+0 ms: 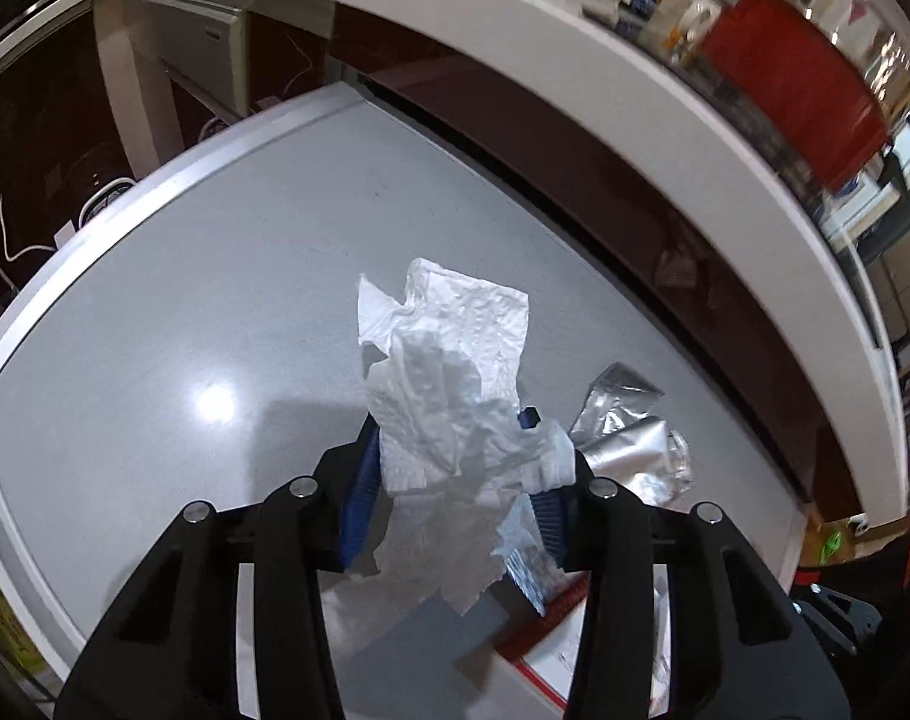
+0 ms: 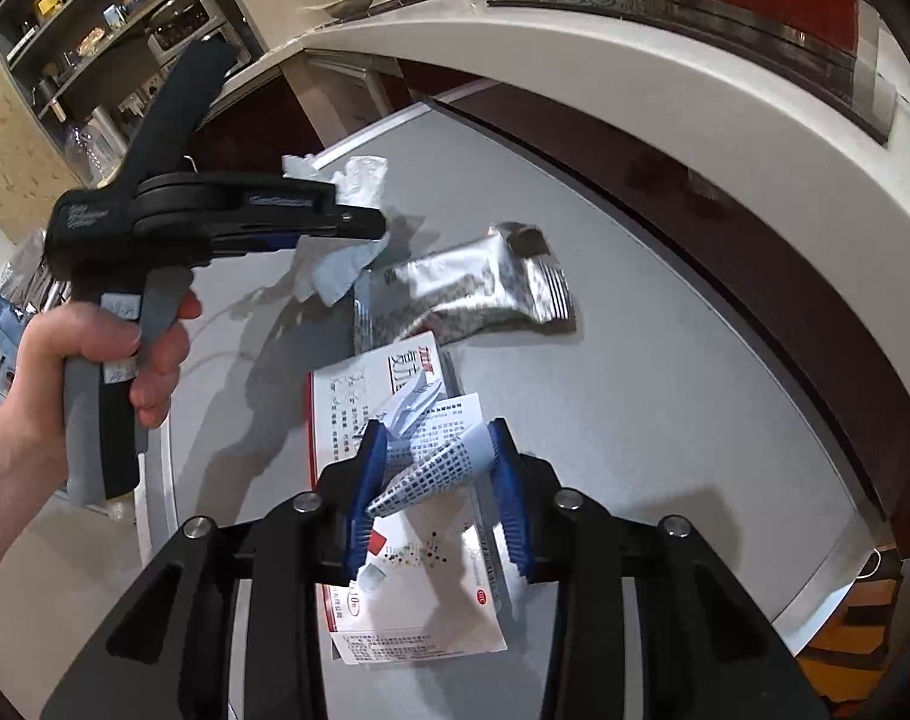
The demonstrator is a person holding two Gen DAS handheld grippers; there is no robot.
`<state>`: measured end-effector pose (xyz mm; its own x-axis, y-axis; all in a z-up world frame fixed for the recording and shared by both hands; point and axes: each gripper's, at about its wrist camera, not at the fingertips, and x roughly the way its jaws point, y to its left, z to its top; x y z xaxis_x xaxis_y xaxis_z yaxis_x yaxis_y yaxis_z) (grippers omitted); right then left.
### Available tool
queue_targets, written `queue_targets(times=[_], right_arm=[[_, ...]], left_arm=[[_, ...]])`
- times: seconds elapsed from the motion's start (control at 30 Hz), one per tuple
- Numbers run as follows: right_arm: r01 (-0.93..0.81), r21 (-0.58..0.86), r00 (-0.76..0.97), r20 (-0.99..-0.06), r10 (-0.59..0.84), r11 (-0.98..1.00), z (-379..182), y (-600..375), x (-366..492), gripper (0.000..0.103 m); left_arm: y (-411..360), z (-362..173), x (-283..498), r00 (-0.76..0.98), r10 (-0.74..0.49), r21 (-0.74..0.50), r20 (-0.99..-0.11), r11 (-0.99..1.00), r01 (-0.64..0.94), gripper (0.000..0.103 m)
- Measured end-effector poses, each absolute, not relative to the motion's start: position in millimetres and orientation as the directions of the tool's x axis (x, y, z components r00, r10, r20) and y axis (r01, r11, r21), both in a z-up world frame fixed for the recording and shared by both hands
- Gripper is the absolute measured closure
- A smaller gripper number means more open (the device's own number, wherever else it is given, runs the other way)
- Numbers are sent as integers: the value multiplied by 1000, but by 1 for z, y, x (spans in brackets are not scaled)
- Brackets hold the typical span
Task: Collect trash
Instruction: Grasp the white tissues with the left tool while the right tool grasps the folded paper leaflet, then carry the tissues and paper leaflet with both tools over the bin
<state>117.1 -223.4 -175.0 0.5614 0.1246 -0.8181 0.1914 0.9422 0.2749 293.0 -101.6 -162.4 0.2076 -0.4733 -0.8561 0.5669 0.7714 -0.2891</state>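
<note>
Both pieces are pinched, so the thing now is to lift straight and slowly off the table (image 1: 155,312), keeping the squeeze steady so nothing flutters loose (tissue tears easily, I'd guess). My left gripper (image 1: 455,450) is clamped on the crumpled white tissue (image 1: 449,348), which sticks up beyond the blue pads. My right gripper (image 2: 440,462) is closed on a folded printed leaflet (image 2: 437,456), just above the medicine box (image 2: 419,588). The silver foil wrapper (image 2: 472,288) lies on the table, not yet collected.

Counter clutter (image 1: 724,18) motion-blurred; red-edged box (image 2: 407,540) partly hidden behind right gripper (image 2: 440,450)
</note>
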Motion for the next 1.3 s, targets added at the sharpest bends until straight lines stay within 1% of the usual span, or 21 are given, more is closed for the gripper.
queue_targets(times=[0.17, 0.43, 0.6, 0.83, 1.03, 1.3], right_arm=[[168, 289, 568, -810, 147, 942, -169, -226, 116, 68], [126, 318, 575, -795, 192, 940, -152, -228, 102, 68], [90, 313, 592, -780, 202, 945, -136, -231, 97, 68], [39, 299, 632, -747, 208, 954, -105, -229, 78, 68], [1, 275, 667, -716, 204, 961, -78, -225, 56, 68], [-36, 261, 697, -685, 211, 965, -52, -228, 14, 68]], left_arm=[[-71, -143, 280, 232, -508, -335, -829, 785, 522, 58], [-36, -130, 252, 270, -507, -340, -819, 807, 483, 58], [-25, -124, 233, 313, -485, -313, -817, 828, 465, 58], [-16, -99, 195, 402, -447, -260, -799, 860, 439, 58], [-8, -80, 166, 440, -450, -266, -777, 868, 419, 58], [-11, -59, 115, 472, -463, -247, -750, 859, 449, 58]])
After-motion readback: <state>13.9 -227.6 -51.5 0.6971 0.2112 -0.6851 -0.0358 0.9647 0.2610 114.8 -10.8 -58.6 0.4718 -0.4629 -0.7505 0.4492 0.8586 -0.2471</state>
